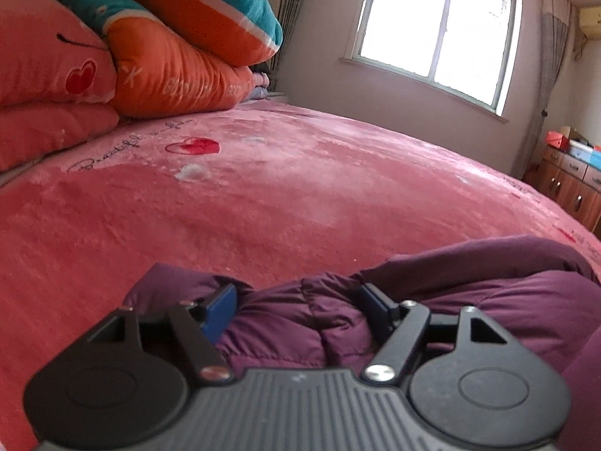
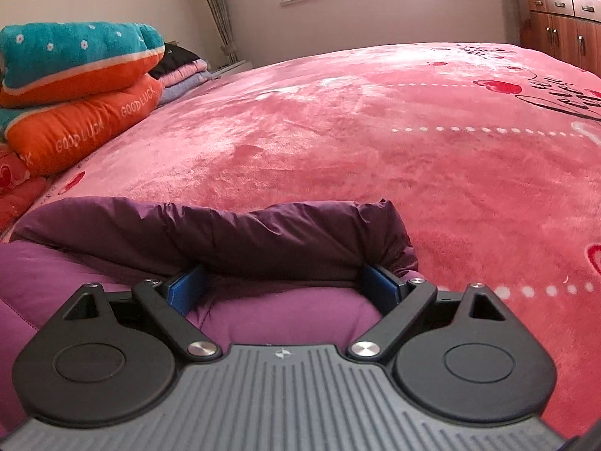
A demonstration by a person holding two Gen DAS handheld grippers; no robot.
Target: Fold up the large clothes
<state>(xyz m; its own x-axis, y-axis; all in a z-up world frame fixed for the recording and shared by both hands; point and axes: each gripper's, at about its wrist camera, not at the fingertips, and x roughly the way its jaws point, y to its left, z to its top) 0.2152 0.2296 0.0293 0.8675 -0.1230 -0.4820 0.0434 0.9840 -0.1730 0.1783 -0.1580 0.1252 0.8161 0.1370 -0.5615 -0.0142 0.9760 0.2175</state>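
A purple padded jacket [image 1: 469,293] lies bunched on a pink fleece bedspread [image 1: 263,195] at the near edge of the bed, directly under both grippers.

In the left wrist view, the left gripper [image 1: 296,300] hovers low over the jacket with its fingers [image 1: 221,310] spread wide. Puffy quilted fabric bulges up between the blue pads, but the pads do not press on it; there is slack on each side.

In the right wrist view, the right gripper [image 2: 289,287] sits over the same jacket [image 2: 225,236], where a darker folded-over roll of fabric lies across a lighter purple panel. Its fingers [image 2: 186,289] are also spread wide, one pad at each side of the roll's near edge. The tips run under the edge of the roll, so whether they touch it I cannot tell; nothing appears pinched.

At the head of the bed, to the left in both views, an orange and teal quilt [image 2: 79,86] with "GOODLUCK" lettering is stacked in folds. Beside it rests a small pile of folded clothes [image 2: 180,71]. A window [image 1: 439,26] is in the far wall, and a wooden cabinet [image 2: 563,26] stands at the right.
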